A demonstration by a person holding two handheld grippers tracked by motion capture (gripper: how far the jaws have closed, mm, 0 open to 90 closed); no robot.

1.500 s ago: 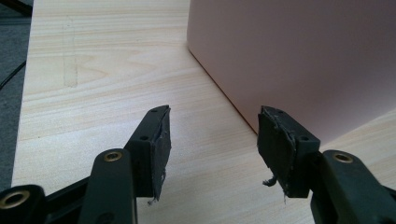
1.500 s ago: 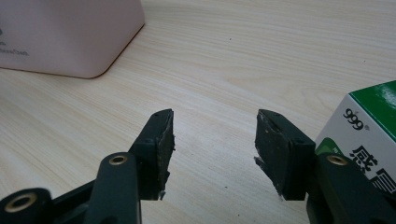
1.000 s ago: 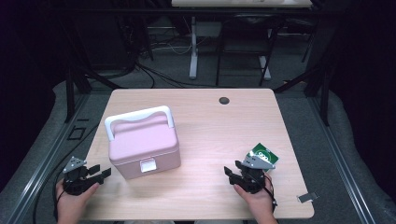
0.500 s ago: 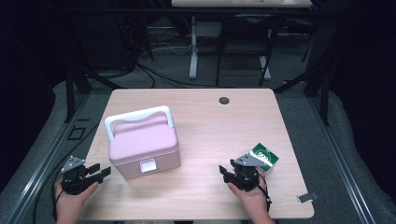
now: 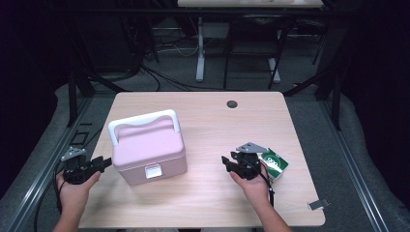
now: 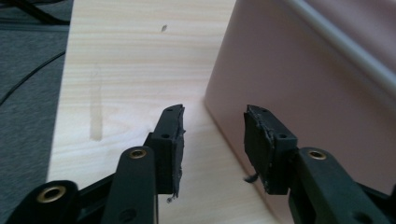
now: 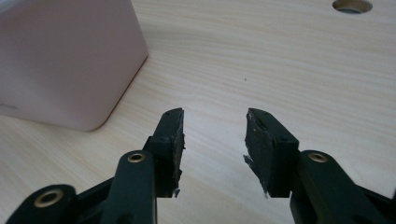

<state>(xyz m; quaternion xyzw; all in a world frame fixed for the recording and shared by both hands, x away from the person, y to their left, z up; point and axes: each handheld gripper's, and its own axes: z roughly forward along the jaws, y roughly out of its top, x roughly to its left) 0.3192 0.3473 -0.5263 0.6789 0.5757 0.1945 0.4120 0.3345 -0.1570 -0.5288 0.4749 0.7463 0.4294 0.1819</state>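
A pink lidded box (image 5: 149, 151) with a white handle (image 5: 143, 121) and a white front latch (image 5: 153, 171) stands left of centre on the wooden table (image 5: 212, 121). My left gripper (image 5: 103, 164) is open at the box's left side; in the left gripper view (image 6: 214, 140) its jaws frame the lower edge of the pink wall (image 6: 299, 70). My right gripper (image 5: 226, 162) is open to the right of the box, pointing at it, with nothing between its jaws (image 7: 214, 140). The box corner (image 7: 70, 60) lies ahead to its left. A small green and white box (image 5: 273, 164) sits just behind that hand.
A round cable hole (image 5: 232, 104) is near the table's far edge, also seen ahead of the right gripper (image 7: 352, 5). A small grey clip (image 5: 317, 204) lies at the front right corner. Dark floor, cables and frame legs surround the table.
My right gripper has moved left, away from the green box and toward the pink box. The left gripper has barely shifted.
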